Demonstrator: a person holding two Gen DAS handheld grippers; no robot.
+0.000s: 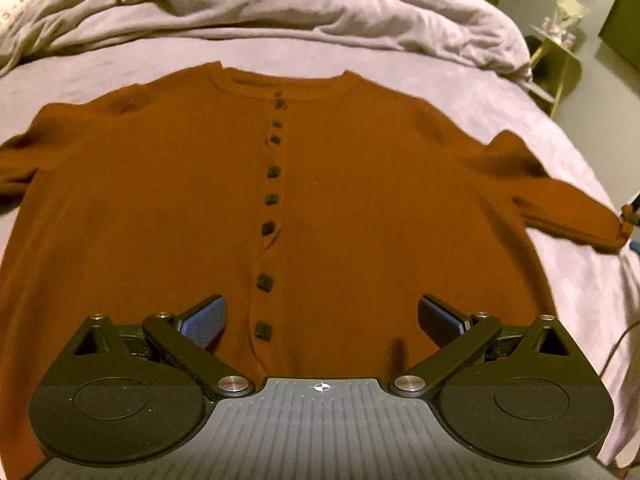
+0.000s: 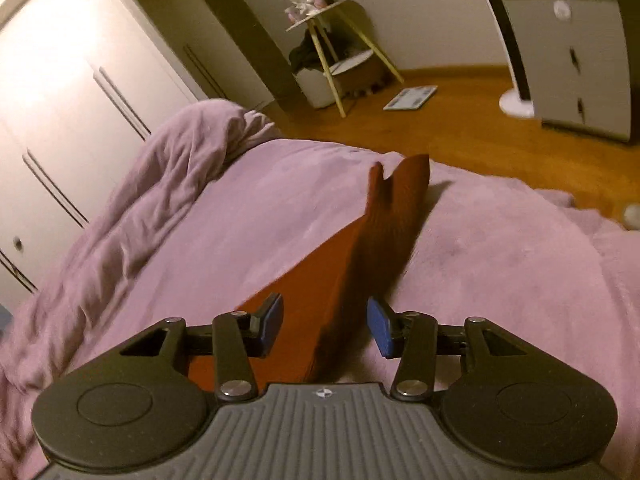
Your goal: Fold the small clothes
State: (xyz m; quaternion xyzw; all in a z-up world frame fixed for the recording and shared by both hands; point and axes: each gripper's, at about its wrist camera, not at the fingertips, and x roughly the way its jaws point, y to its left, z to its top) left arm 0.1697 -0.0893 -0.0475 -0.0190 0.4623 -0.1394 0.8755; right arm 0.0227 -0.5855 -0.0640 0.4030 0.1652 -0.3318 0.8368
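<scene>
Between my left gripper's [image 1: 320, 320] blue, fine-dotted pads [image 1: 202, 322] lies a rust-brown cardigan [image 1: 160, 200], plain in weave, with a row of dark, nearly black buttons [image 1: 272, 198] running away from the fingertips. Beyond it I see a pale lilac bedsheet [image 1: 480, 92], and further off a rumpled grey-lilac duvet [image 1: 240, 4]. My right gripper [image 2: 326, 328] has the same blue pads on black fingers, its body grey and ribbed. A rust-brown sleeve [image 2: 384, 236] stretches ahead of those fingers over the lilac cover. Past the bed I make out an orange-brown wooden floor [image 2: 480, 128] and white wardrobe doors [image 2: 60, 92] to the left.
</scene>
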